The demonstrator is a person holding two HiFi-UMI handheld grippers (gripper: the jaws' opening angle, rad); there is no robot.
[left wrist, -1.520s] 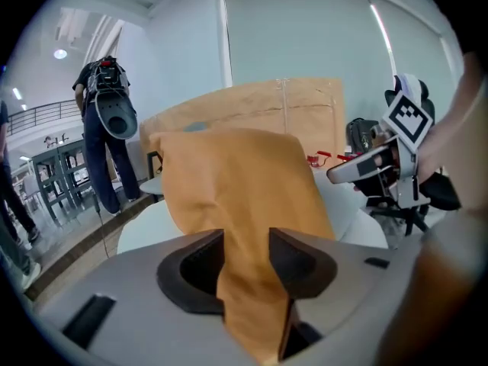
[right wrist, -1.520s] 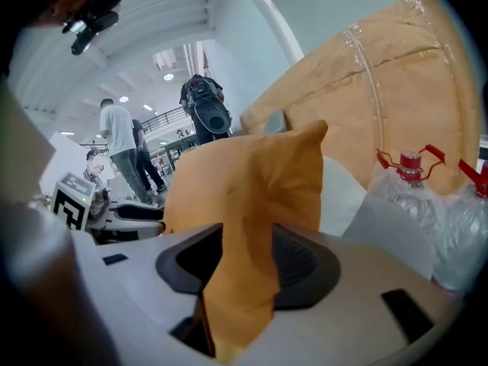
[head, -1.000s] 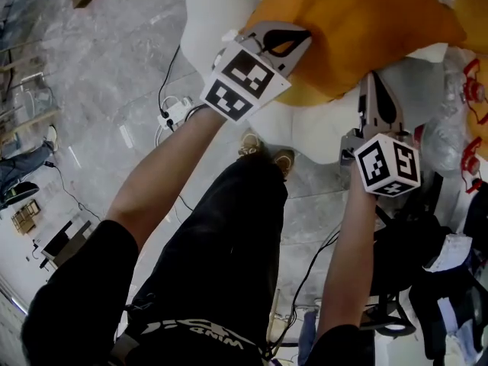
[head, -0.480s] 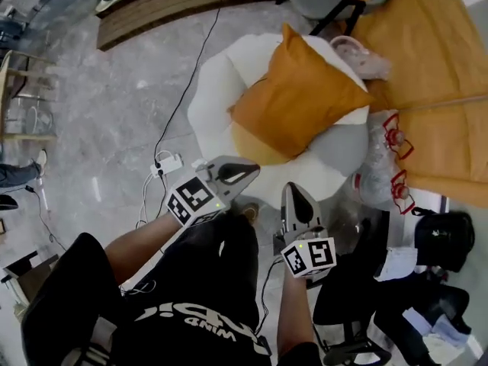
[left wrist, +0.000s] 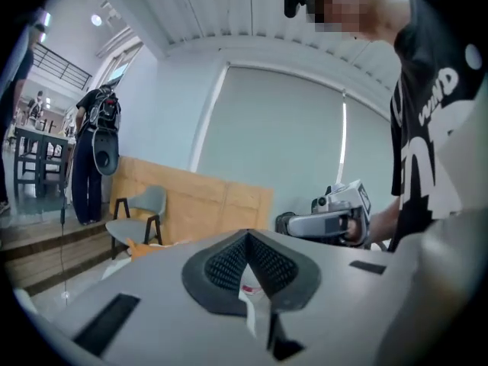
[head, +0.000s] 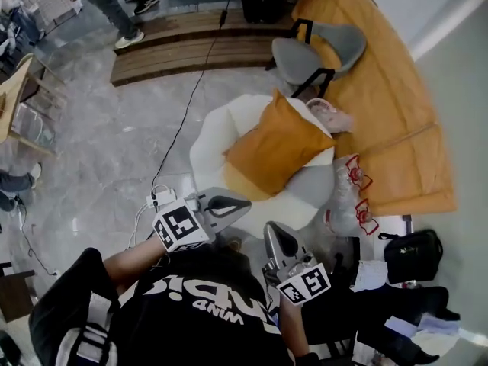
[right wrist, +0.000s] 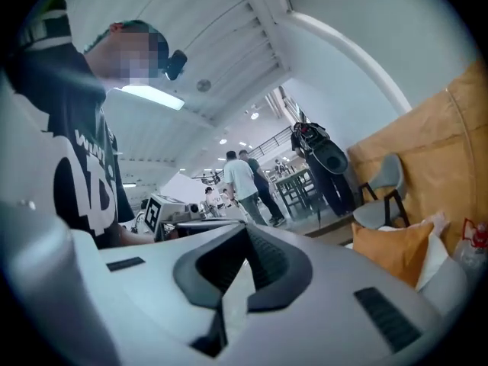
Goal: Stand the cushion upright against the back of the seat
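The orange cushion (head: pixel 278 152) rests on the white rounded seat (head: pixel 210 139), tilted up with one corner high against the seat's back. Both grippers are held close to my body, well clear of the seat. My left gripper (head: pixel 242 203) is shut with nothing in it, and its closed pads show in the left gripper view (left wrist: pixel 248 264). My right gripper (head: pixel 273 231) is shut and empty as well (right wrist: pixel 245 256). A strip of the cushion (right wrist: pixel 393 250) shows at the right of the right gripper view, and a small orange sliver of it (left wrist: pixel 141 246) in the left gripper view.
A grey chair (head: pixel 316 52) stands behind the seat beside a large orange-brown panel (head: pixel 389 128). A clear bag with red handles (head: pixel 354 200) and a black bag (head: pixel 412 254) lie to the right. A power strip (head: pixel 160 198) with cables lies on the floor. People stand far off.
Both grippers have drawn back from the cushion toward my body and risen. The cushion stays on the seat, now seen from much farther away.
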